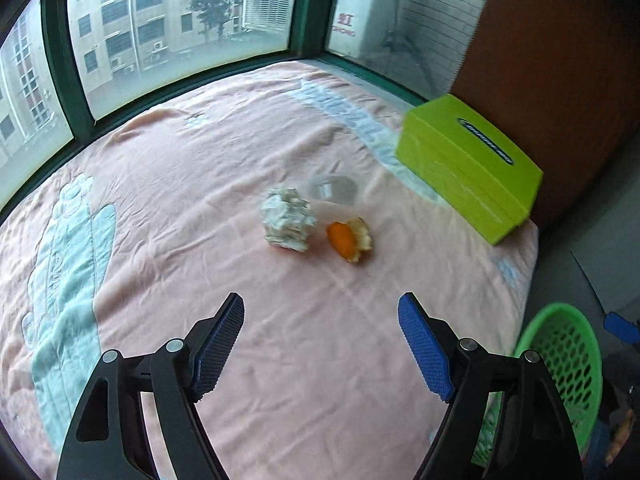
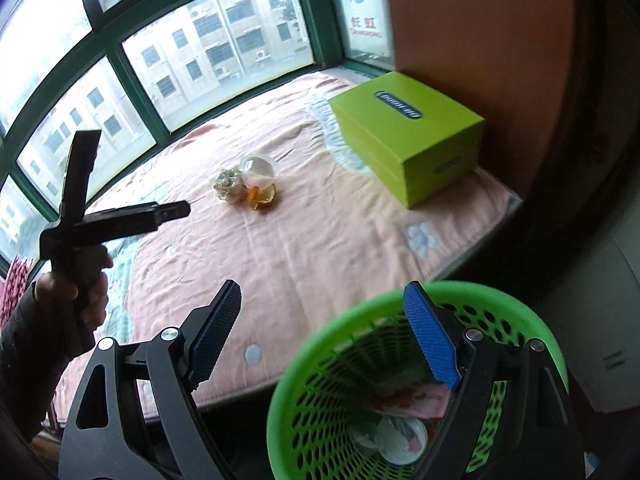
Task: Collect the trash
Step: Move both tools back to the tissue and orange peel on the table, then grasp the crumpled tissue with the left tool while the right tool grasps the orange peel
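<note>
A crumpled white paper wad (image 1: pixel 288 219), an orange peel (image 1: pixel 350 240) and a clear plastic cup (image 1: pixel 333 189) lie together on the pink blanket (image 1: pixel 224 184). They also show in the right wrist view: wad (image 2: pixel 229 185), peel (image 2: pixel 262 197), cup (image 2: pixel 260 171). My left gripper (image 1: pixel 320 344) is open and empty, above the blanket short of the trash. My right gripper (image 2: pixel 324 332) is open and empty above the green mesh basket (image 2: pixel 400 396), which holds wrappers and a clear cup. The left gripper's body (image 2: pixel 120 216) shows from the side in the right wrist view.
A lime-green tissue box (image 1: pixel 468 168) stands at the blanket's right, against a brown wall; it also shows in the right wrist view (image 2: pixel 408 136). Green-framed windows (image 1: pixel 184 28) run along the far edge. The basket (image 1: pixel 560 364) stands off the blanket's right front corner.
</note>
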`<state>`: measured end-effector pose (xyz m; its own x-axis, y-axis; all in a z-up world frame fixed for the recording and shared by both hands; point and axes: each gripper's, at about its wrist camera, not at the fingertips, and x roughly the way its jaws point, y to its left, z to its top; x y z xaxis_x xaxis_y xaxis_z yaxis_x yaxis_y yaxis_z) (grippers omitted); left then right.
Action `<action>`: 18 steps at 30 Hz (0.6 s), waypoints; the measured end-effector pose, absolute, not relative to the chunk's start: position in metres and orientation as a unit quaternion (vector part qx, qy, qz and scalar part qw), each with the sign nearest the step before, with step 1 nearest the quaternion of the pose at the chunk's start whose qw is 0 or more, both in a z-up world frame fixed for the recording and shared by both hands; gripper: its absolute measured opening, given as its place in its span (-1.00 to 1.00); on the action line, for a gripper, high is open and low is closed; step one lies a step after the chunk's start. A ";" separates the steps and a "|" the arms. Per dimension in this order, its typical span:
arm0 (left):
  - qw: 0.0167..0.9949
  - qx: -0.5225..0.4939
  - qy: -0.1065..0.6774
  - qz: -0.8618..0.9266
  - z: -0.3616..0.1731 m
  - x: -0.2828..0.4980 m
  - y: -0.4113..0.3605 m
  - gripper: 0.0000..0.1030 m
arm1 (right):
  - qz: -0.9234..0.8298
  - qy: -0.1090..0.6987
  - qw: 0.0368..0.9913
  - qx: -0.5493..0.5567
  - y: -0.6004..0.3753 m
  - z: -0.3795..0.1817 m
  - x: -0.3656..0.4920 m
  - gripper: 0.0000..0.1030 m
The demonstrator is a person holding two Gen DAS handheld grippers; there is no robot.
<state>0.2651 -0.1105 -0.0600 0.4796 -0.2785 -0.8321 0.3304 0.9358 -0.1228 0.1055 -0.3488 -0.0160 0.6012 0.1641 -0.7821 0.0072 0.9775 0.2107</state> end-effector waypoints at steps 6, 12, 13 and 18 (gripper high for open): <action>0.854 0.006 0.494 -0.163 -0.077 0.305 -0.104 0.43 | 0.059 0.464 0.881 0.076 -0.331 -0.030 0.144 0.61; 0.847 -0.013 0.507 -0.157 -0.095 0.337 -0.105 0.43 | 0.074 0.480 0.872 0.062 -0.316 -0.045 0.173 0.60; 0.847 -0.018 0.507 -0.158 -0.098 0.342 -0.105 0.43 | 0.075 0.481 0.871 0.060 -0.314 -0.047 0.178 0.60; 0.842 -0.012 0.515 -0.157 -0.112 0.361 -0.111 0.39 | 0.086 0.487 0.867 0.063 -0.305 -0.056 0.203 0.58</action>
